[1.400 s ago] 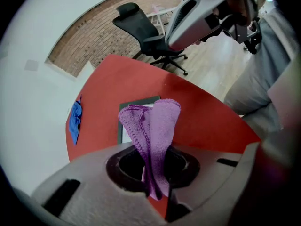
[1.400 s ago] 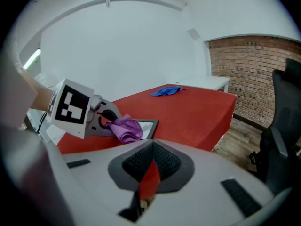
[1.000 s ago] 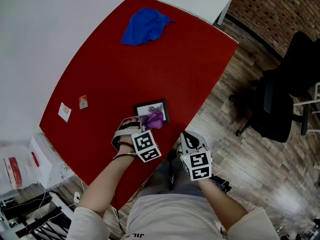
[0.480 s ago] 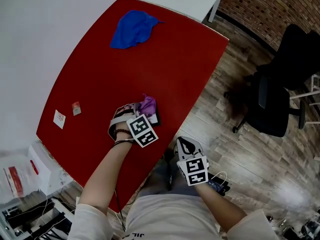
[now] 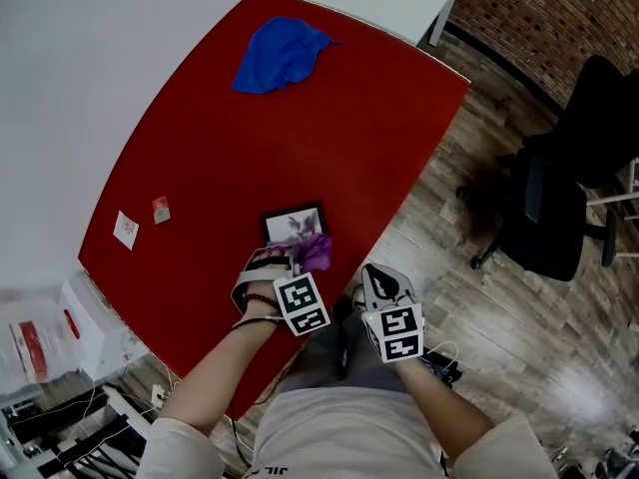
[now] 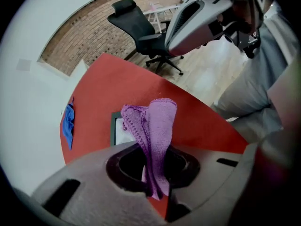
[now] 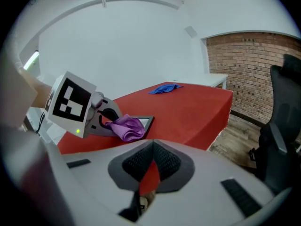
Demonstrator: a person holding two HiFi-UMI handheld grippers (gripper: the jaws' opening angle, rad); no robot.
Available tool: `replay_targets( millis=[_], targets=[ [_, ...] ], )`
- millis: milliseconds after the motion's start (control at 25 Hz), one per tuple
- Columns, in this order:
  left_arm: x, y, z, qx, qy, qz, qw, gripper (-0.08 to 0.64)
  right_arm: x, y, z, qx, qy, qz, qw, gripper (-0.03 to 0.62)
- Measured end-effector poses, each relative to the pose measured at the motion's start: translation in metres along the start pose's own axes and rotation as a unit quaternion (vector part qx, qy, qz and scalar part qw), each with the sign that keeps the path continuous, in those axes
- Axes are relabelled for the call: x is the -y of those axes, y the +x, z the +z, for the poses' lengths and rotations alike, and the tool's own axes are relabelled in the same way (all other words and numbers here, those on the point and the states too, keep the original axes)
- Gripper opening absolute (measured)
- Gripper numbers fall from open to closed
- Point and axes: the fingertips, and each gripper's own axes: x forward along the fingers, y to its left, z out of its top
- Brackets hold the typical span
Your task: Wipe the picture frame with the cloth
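Left gripper: jaws pinched on the folded purple cloth, whose free end stands out past the tips. Right gripper: jaws pressed together, empty, held off the red table's near edge.

The picture frame lies flat near that edge, with the cloth at its near corner.

Risk: nothing steadies the frame, so a stroke could slide it. The cloth is a narrow bunch, so jaw tips may scrape the glass.

Only the head view shows the frame's place on the table. The left gripper view alone confirms the clamp.
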Motion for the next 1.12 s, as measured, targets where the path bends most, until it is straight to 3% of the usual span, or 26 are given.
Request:
replay_targets(
  millis=[200, 440, 600, 880, 1120],
  targets=[
    [-0.009, -0.002, -0.004, 0.002, -0.007, 0.008, 0.9999, 0.06, -0.006, 0.001, -0.002, -0.003, -0.002, 0.006, 1.0, 0.005],
    [-0.083, 0.006, -0.004, 0.005, -0.058, 0.064, 0.9962, 0.061, -0.003, -0.004, -0.005, -0.005, 0.004, 0.001, 1.0, 0.005],
    [-0.1, 0.02, 0.005, -0.006, -0.051, 0.069, 0.9963, 0.061, 0.0, -0.012, -0.007, -0.005, 0.01, -0.006, 1.0, 0.005],
    [-0.079, 0.025, 0.018, -0.023, -0.006, 0.053, 0.9983, 0.061, 0.016, -0.017, -0.011, -0.003, 0.021, -0.017, 1.0, 0.005],
    [-0.024, 0.006, 0.024, -0.01, 0.022, 0.028, 0.9993, 0.061, 0.015, -0.011, -0.007, 0.0, 0.02, -0.013, 1.0, 0.005]
  ],
)
